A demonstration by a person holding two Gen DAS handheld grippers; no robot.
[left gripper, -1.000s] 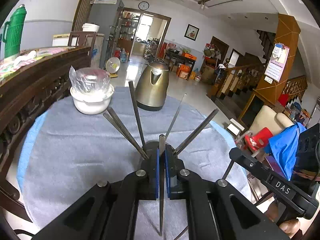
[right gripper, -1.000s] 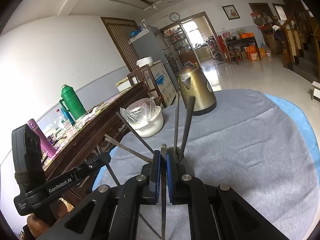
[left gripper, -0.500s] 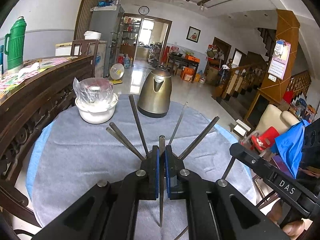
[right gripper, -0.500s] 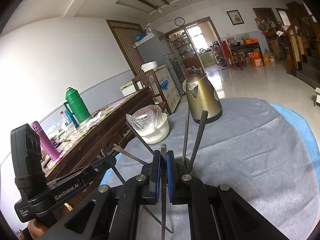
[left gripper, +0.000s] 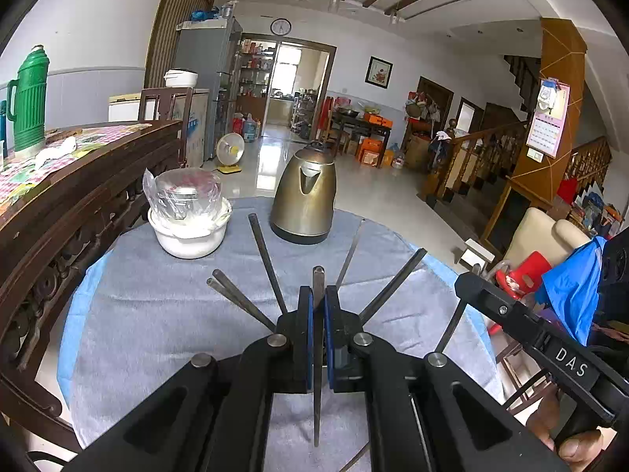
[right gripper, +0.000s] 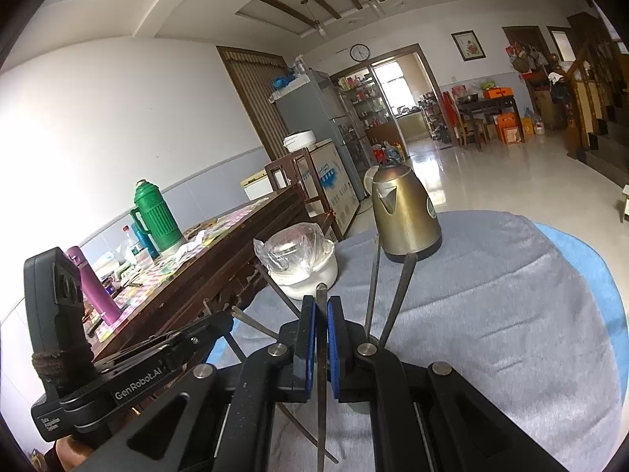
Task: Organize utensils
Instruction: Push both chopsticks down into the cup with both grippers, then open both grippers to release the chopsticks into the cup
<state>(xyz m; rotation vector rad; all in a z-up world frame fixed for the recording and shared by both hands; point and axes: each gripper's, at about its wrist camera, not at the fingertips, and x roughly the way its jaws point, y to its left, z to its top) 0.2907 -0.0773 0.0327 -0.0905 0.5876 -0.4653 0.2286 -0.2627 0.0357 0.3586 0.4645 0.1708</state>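
Both cameras are tilting up since earlier frames; kettle [left gripper: 303, 200] and bowl [left gripper: 188, 232] are sitting lower in frame. Left gripper [left gripper: 318, 314] is pinching one chopstick [left gripper: 317, 358], centre bottom. Right gripper [right gripper: 318, 326] is pinching another chopstick [right gripper: 321, 373]. Only the left view is showing the red chair [left gripper: 523, 271]; only the right is showing the purple bottle [right gripper: 92, 283]. Fanned chopsticks' [left gripper: 267, 259] bases are hiding behind the fingers.
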